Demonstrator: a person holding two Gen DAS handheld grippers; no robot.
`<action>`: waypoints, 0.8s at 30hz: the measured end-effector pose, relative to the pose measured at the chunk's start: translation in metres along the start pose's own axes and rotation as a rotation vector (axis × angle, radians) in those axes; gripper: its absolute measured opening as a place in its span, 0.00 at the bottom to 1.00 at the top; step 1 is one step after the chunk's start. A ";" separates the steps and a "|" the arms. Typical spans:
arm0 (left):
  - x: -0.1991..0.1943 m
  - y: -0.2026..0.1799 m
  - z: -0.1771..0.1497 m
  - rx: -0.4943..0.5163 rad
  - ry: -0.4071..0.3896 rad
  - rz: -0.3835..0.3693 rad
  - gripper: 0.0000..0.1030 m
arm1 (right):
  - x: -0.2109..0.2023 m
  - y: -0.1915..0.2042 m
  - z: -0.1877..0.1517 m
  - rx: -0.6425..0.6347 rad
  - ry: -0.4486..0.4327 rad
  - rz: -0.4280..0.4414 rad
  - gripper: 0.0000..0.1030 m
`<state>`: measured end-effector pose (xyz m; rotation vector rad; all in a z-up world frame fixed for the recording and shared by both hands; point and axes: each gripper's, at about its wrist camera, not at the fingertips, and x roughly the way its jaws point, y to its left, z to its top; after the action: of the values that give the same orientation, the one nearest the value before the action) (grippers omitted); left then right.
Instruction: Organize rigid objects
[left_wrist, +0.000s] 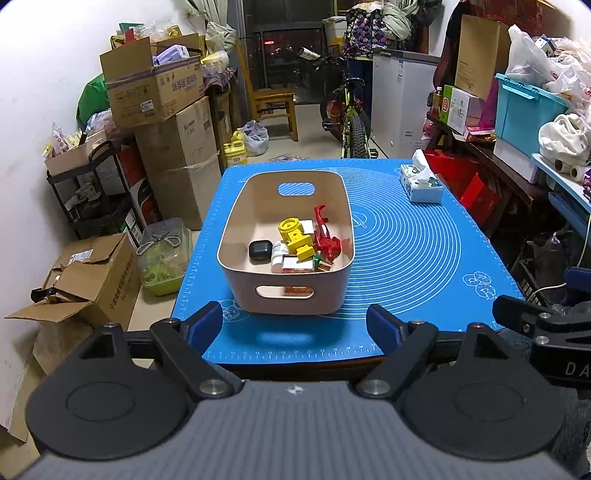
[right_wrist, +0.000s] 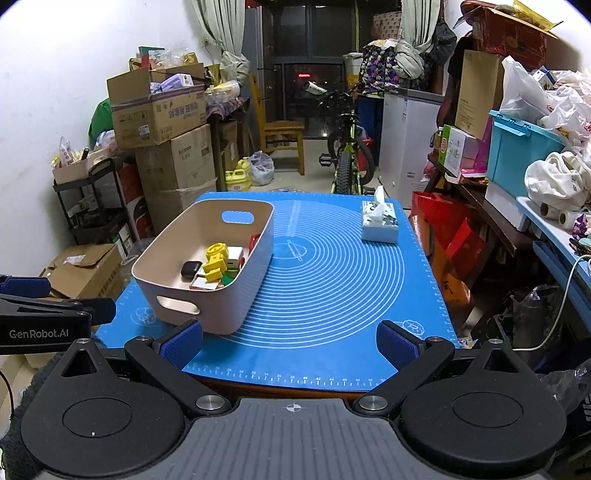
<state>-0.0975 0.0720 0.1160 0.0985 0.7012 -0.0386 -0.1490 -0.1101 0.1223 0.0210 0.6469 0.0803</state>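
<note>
A beige plastic bin (left_wrist: 236, 291) (right_wrist: 236, 306) with handle cut-outs stands on the blue mat (left_wrist: 424, 258) (right_wrist: 332, 295). Inside lie a yellow toy (left_wrist: 295, 236) (right_wrist: 216, 260), a red toy (left_wrist: 327, 236), a black case (left_wrist: 260, 251) (right_wrist: 191, 268), a white bottle (left_wrist: 277, 254) and small boxes. My left gripper (left_wrist: 295, 325) hangs open over the mat's near edge, just short of the bin, nothing between its fingers. My right gripper (right_wrist: 291, 345) is open too, beside the bin's right front corner, holding nothing.
A tissue box (left_wrist: 421, 182) (right_wrist: 380, 223) sits at the mat's far right corner. Cardboard boxes (left_wrist: 155, 92) stack up left of the table; a bicycle (right_wrist: 349, 155) and a chair (right_wrist: 280, 136) stand behind it. Shelves with a blue crate (right_wrist: 521, 151) line the right side.
</note>
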 end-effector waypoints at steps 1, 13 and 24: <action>0.000 0.000 0.000 0.000 0.000 0.000 0.83 | 0.000 0.000 0.000 0.000 0.001 0.000 0.97; 0.000 0.000 0.000 0.000 -0.001 0.000 0.83 | 0.000 -0.002 -0.001 0.000 0.003 -0.001 0.97; 0.000 -0.001 0.000 0.001 0.000 0.000 0.83 | 0.000 -0.004 -0.003 0.002 0.005 -0.004 0.97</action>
<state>-0.0977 0.0712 0.1156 0.0994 0.7008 -0.0389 -0.1508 -0.1143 0.1196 0.0220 0.6520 0.0761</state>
